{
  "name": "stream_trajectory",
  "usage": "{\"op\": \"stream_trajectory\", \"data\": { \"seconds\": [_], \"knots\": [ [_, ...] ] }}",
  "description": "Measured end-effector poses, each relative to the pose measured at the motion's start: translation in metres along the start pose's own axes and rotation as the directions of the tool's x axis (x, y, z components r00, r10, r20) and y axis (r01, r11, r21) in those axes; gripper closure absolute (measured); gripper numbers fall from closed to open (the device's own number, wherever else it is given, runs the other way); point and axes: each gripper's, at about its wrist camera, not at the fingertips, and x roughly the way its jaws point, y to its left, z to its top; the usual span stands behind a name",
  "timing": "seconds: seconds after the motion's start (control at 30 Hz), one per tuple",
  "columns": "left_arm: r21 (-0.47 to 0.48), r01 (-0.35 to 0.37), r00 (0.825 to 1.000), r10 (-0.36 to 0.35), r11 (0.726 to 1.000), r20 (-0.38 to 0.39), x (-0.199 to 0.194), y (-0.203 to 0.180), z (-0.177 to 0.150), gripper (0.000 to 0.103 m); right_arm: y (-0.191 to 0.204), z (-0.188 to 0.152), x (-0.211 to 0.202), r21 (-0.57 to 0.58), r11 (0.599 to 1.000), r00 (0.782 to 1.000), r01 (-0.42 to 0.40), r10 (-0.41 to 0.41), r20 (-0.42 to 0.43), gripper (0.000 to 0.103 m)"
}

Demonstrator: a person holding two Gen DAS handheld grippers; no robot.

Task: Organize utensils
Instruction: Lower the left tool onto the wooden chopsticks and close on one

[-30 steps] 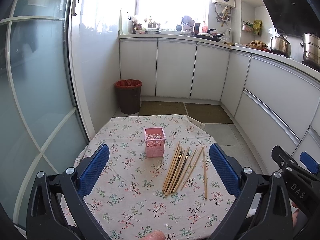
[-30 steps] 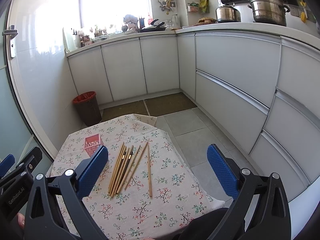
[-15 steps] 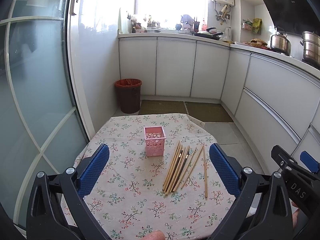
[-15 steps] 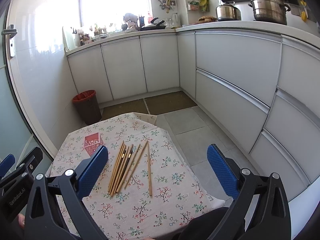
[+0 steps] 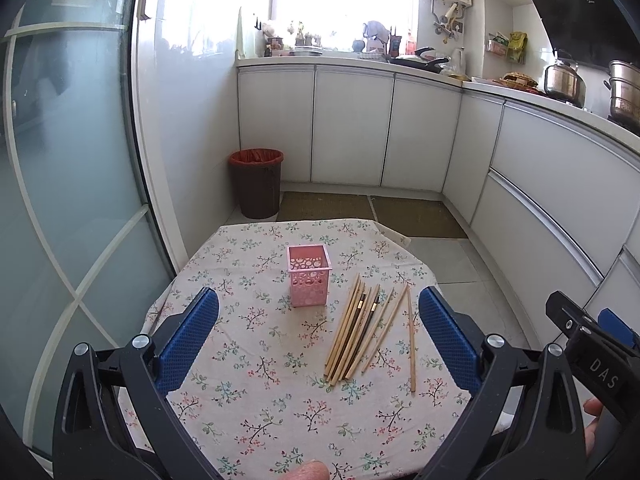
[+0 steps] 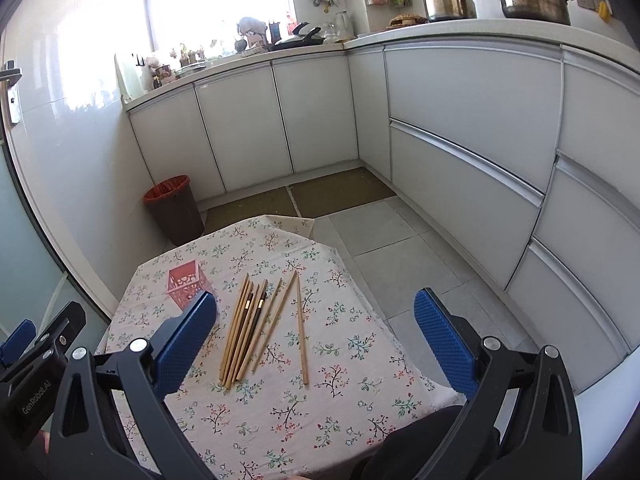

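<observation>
Both claws, left [image 5: 319, 332] and right [image 6: 315, 330], gaping, empty, above table [image 5: 248, 412]. Chopsticks [image 5: 362, 330] flat beside upright holder [image 5: 308, 275]: short carry, likely right claw's pick.

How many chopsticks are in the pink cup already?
None that I can see: the pink holder looks empty. All the chopsticks lie flat on the flowery tablecloth, one a bit apart. The left gripper and right gripper are open and hold nothing. Every chopstick is left to do.
</observation>
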Motion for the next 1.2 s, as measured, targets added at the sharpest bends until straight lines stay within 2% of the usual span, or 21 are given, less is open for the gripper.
{"op": "stream_trajectory", "data": {
  "seconds": [0.13, 0.23, 0.47, 0.53, 0.63, 0.73, 0.77, 0.87, 0.9, 0.93, 1.0, 1.07, 1.13, 1.2],
  "knots": [
    [-0.001, -0.009, 0.999, 0.009, 1.000, -0.032, 0.013, -0.002, -0.001, 0.007, -0.005, -0.003, 0.013, 0.029, 1.000, 0.999, -0.007, 0.008, -0.042, 0.007],
    [0.006, 0.019, 0.997, -0.018, 1.000, -0.081, 0.032, -0.003, -0.003, 0.007, -0.018, -0.005, 0.028, 0.091, 0.996, 0.996, -0.011, 0.020, -0.092, 0.007],
    [0.078, 0.152, 0.956, -0.126, 0.985, -0.265, 0.103, -0.032, 0.009, 0.007, -0.050, -0.013, 0.073, 0.183, 0.982, 0.984, 0.055, -0.022, -0.179, 0.007],
    [0.073, 0.216, 0.923, -0.179, 0.974, -0.341, 0.132, -0.046, 0.015, 0.007, -0.061, -0.017, 0.093, 0.207, 0.976, 0.976, 0.072, -0.027, -0.214, 0.007],
    [0.033, 0.316, 0.850, -0.267, 0.948, -0.454, 0.179, -0.066, 0.024, 0.007, -0.074, -0.024, 0.123, 0.235, 0.969, 0.964, 0.076, -0.012, -0.265, 0.007],
    [-0.009, 0.353, 0.787, -0.303, 0.935, -0.537, 0.229, -0.086, 0.035, 0.007, -0.084, -0.034, 0.155, 0.248, 0.966, 0.946, 0.074, 0.012, -0.325, 0.007],
    [-0.025, 0.363, 0.760, -0.312, 0.931, -0.570, 0.250, -0.092, 0.038, 0.007, -0.088, -0.038, 0.166, 0.251, 0.965, 0.938, 0.077, 0.015, -0.345, 0.007],
    [-0.042, 0.354, 0.682, -0.288, 0.934, -0.672, 0.310, -0.105, 0.038, 0.007, -0.097, -0.049, 0.196, 0.255, 0.963, 0.918, 0.086, 0.022, -0.395, 0.007],
    [-0.039, 0.347, 0.662, -0.274, 0.937, -0.697, 0.329, -0.108, 0.036, 0.007, -0.100, -0.052, 0.205, 0.258, 0.962, 0.911, 0.092, 0.024, -0.412, 0.007],
    [-0.029, 0.328, 0.650, -0.248, 0.944, -0.719, 0.348, -0.110, 0.032, 0.007, -0.103, -0.056, 0.213, 0.262, 0.960, 0.904, 0.097, 0.025, -0.427, 0.007],
    [-0.011, 0.294, 0.640, -0.205, 0.956, -0.741, 0.377, -0.111, 0.026, 0.007, -0.109, -0.062, 0.228, 0.272, 0.957, 0.893, 0.100, 0.035, -0.450, 0.007],
    [0.026, 0.257, 0.645, -0.152, 0.966, -0.749, 0.404, -0.113, 0.019, 0.007, -0.114, -0.066, 0.240, 0.278, 0.955, 0.884, 0.102, 0.041, -0.465, 0.007],
    [0.077, 0.230, 0.659, -0.096, 0.970, -0.746, 0.429, -0.116, 0.012, 0.014, -0.119, -0.070, 0.252, 0.291, 0.951, 0.868, 0.105, 0.056, -0.494, 0.007],
    [0.097, 0.198, 0.653, -0.057, 0.975, -0.755, 0.449, -0.116, 0.007, 0.032, -0.124, -0.071, 0.261, 0.333, 0.939, 0.854, 0.087, 0.102, -0.511, 0.007]
  ]
}}
